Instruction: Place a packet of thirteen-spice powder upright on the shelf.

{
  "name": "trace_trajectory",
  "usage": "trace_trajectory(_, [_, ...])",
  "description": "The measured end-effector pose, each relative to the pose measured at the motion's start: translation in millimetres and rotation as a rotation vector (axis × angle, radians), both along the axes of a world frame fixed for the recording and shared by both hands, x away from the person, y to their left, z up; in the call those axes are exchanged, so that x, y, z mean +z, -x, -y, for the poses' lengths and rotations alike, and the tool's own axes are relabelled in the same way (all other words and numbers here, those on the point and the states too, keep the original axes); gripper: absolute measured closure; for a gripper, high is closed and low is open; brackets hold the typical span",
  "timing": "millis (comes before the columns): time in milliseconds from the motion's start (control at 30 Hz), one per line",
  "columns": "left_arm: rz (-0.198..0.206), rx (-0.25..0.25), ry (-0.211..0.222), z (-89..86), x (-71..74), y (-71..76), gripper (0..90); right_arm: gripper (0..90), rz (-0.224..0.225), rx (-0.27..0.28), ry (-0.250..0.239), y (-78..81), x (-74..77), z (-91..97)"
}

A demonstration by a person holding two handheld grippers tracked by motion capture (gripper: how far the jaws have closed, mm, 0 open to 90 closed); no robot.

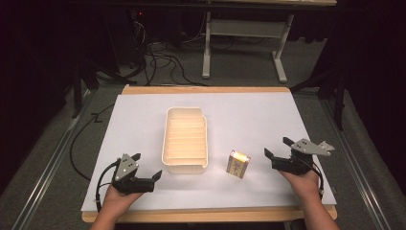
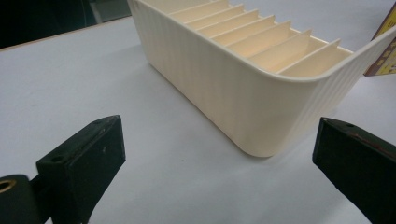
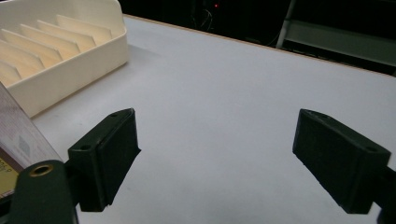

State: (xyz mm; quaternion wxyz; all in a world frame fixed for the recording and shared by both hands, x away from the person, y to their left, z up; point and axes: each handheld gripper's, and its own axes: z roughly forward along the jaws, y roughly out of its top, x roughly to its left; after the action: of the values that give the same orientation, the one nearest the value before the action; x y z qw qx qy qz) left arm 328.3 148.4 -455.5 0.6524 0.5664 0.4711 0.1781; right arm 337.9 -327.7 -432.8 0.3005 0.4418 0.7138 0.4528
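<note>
A cream plastic bin point(image 1: 186, 140) with several inner dividers stands in the middle of the white sheet; its near corner point(image 2: 261, 116) fills the left gripper view. A small yellow and brown box point(image 1: 238, 163) lies just right of the bin, and its edge point(image 3: 14, 140) shows at the far left of the right gripper view. My left gripper point(image 1: 146, 167) rests open at the near left, a little short of the bin, with nothing between its jaws. To the right of the box my right gripper point(image 1: 278, 146) stands open and empty over the bare sheet point(image 3: 219, 116).
The white sheet point(image 1: 249, 115) covers a wooden table whose edge point(image 1: 206, 89) shows at the back. Beyond it are a grey table frame point(image 1: 244, 33) and loose cables point(image 1: 163, 62) on the dark floor. Metal rails run along both sides.
</note>
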Motion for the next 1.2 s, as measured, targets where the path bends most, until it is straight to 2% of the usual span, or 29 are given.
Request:
trace_trajectory(100, [-0.003, -0.001, -0.001, 1.2, -0.3, -1.1, 3.0, 5.7, -0.005, -0.021, -0.017, 0.7, -0.1, 2.3])
trace_trajectory(233, [-0.005, -0.005, -0.006, 1.4, -0.6, -1.8, 3.0, 5.5, -0.007, -0.026, -0.034, 1.5, 0.7, 4.5])
trace_trajectory(733, [-0.01, -0.019, -0.012, 2.7, -1.2, -0.3, 2.9, 4.5, -0.009, -0.018, -0.044, 0.2, 0.3, 7.2])
trace_trajectory(867, [-0.011, -0.019, -0.013, 2.7, -1.3, -0.7, 2.9, 0.0, -0.004, -0.03, -0.056, 0.0, 2.2, 7.2])
trace_trajectory(1067, [-0.015, -0.021, -0.008, 2.8, -1.0, -0.8, 2.4, 0.0, 0.004, -0.011, -0.069, 1.3, 5.3, 6.5])
trace_trajectory(1200, [-0.023, -0.023, -0.007, 3.0, -1.3, -1.7, 0.3, 0.0, 0.018, 0.024, -0.078, 3.5, 10.3, 1.5])
